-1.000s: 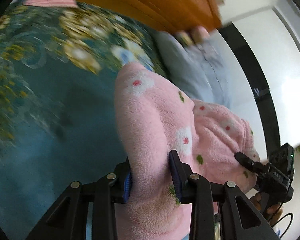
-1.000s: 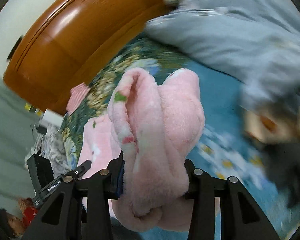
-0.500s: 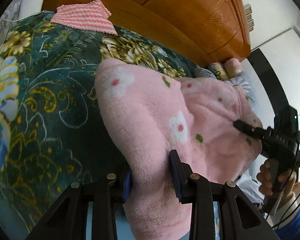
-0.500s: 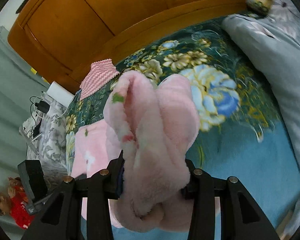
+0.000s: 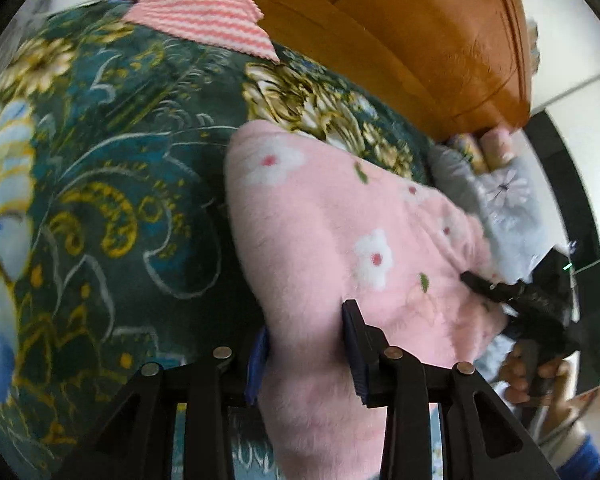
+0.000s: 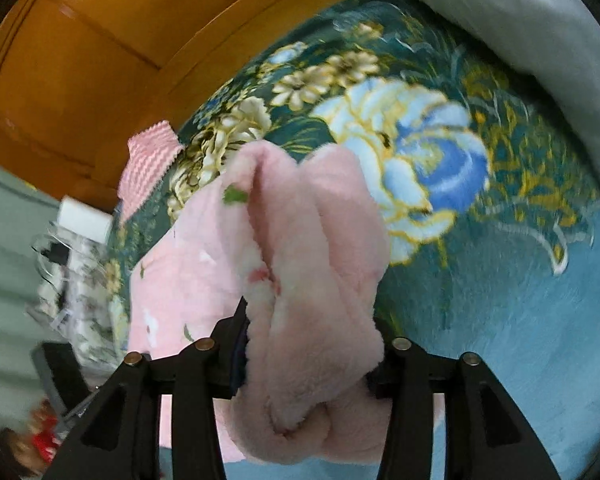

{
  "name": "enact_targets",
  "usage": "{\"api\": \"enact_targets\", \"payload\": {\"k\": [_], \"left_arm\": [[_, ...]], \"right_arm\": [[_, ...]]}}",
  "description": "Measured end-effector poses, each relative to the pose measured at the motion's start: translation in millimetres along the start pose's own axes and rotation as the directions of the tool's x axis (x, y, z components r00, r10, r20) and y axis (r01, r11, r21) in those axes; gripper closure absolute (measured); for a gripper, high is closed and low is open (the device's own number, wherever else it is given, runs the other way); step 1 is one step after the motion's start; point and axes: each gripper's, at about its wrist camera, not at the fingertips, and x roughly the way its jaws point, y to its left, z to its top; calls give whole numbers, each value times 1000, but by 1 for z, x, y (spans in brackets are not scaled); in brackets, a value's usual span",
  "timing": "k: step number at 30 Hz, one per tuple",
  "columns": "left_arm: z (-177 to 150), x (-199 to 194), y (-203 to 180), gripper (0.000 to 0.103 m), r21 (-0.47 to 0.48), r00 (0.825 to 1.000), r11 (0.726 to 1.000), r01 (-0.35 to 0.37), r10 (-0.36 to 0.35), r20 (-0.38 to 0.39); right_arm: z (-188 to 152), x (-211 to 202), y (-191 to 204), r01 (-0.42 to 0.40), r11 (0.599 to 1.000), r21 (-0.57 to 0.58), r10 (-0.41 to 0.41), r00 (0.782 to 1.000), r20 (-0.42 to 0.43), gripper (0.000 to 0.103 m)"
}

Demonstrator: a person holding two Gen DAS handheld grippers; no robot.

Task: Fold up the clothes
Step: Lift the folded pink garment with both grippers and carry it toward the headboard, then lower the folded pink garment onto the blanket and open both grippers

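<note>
Pink fleece garment with white flowers and small green leaves (image 5: 340,232) lies over a bed covered by a dark green and blue blanket with large flower print (image 5: 112,184), and both grippers hold it at the same time. In the left wrist view, the left gripper (image 5: 306,350) has its jaws closed on a thick fold of the pink fleece, and the cloth spreads from there up and to the right across the blanket. At the right side of this view the right gripper (image 5: 512,296) is seen, held by a hand (image 5: 536,372), with its tips touching the edge of the same garment.

In the right wrist view, the right gripper (image 6: 308,356) has its jaws closed on a bunched part of the pink fleece garment (image 6: 312,264), which rises in two soft folds between them. The rest of the garment hangs down to the left.

A small pink and white striped cloth (image 5: 204,20) lies on the blanket near the orange-brown wooden headboard (image 5: 440,40). A grey quilt (image 6: 520,28) lies on the bed to the right, beside the flower blanket.
</note>
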Motion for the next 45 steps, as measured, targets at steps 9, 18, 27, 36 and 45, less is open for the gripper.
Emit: {"api": "enact_targets", "payload": {"k": [9,18,27,36,45], "left_arm": [[-29,-36,-56,52,242,987,965,-104,69,146],[-49,9,-67,50,345,973,910,-230,207,101],[-105,-9,-90,32,296,896,859,-417,335,290],[-141,38,-114,27,355,899,827,-435,376,226],[-159,86,-126,14,378,827,739,-558,461,321]], "right_arm": [[-26,-66,10,181,978,-100,-158,966,205,51],[-64,1,65,233,924,-303,-194,969,152,52],[-107,-18,45,301,893,-334,-222,941,255,30],[-146,-8,-7,426,847,-316,-326,888,325,23],[-141,11,-18,416,819,-395,-267,886,379,7]]}}
